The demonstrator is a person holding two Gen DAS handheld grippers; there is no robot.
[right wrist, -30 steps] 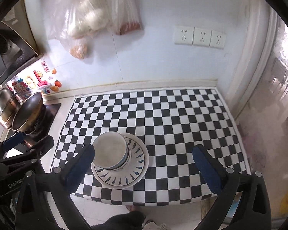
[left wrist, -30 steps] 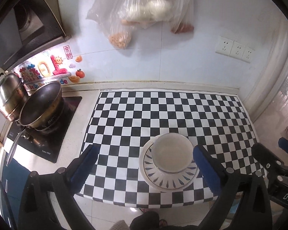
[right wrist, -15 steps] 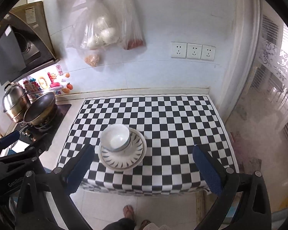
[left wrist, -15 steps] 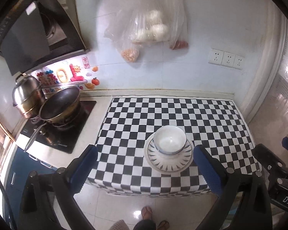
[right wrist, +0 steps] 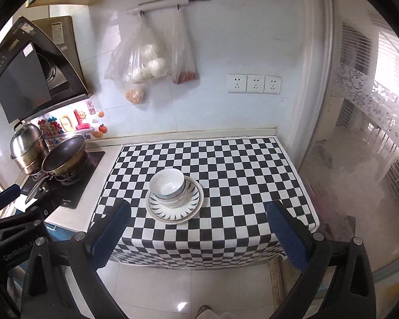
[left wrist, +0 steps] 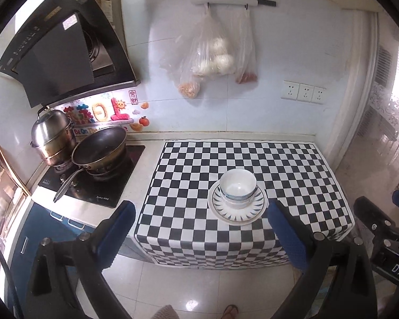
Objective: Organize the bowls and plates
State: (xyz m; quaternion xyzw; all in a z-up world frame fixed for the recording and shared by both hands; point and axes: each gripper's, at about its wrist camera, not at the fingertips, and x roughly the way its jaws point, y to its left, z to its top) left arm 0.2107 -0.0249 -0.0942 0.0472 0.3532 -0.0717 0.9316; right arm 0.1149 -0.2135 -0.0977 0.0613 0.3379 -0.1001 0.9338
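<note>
Checkered black-and-white cloth (left wrist: 252, 159) covers the counter beside a stove (left wrist: 93, 183). Stacked bowls (left wrist: 238, 187) sit on a plate (left wrist: 238, 212) near its front edge. Left gripper (left wrist: 199, 236) and right gripper (right wrist: 196, 235) hover spread, empty.

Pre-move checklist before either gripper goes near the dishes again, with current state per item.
1. Bowls nested and seated on the plate: ok, upright, two rims show in the stack.
2. Plate fully on the checkered cloth: ok, though it sits near the front edge.
3. Left gripper open and empty: ok, fingers wide apart.
4. Right gripper open and empty: ok.
5. Both grippers clear of the stack: ok, both are well short of the counter, out over the floor.
6. Other dishes left to sort: cannot tell; none show on the cloth, only a pan and pot on the stove.
</note>
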